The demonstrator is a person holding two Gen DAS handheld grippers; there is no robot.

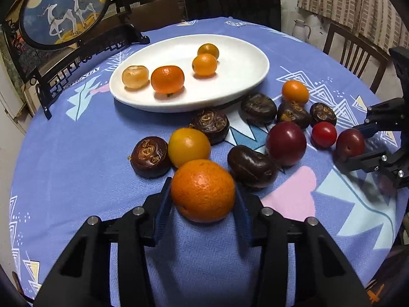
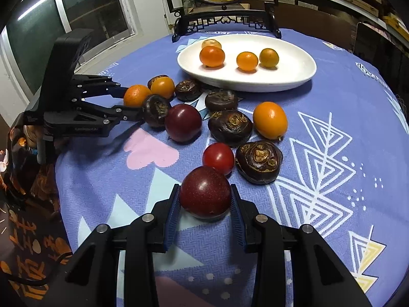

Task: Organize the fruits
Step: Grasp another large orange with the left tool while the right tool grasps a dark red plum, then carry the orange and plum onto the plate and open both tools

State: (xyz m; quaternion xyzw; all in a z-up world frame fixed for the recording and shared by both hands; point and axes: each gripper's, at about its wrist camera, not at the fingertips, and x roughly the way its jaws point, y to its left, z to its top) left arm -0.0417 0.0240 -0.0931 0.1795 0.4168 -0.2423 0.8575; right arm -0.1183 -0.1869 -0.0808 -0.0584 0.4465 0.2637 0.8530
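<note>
My left gripper is shut on a large orange near the table's front; it also shows in the right wrist view. My right gripper is shut on a dark red plum; it also shows in the left wrist view around the plum. A white oval plate holds several small orange citrus fruits. Loose on the cloth lie several dark brown water chestnuts, a second plum, a red tomato and two kumquats.
The round table has a blue patterned cloth. A framed round deer picture on a black stand stands at the back left beside the plate. Wooden chairs stand behind the table. A window is at the left.
</note>
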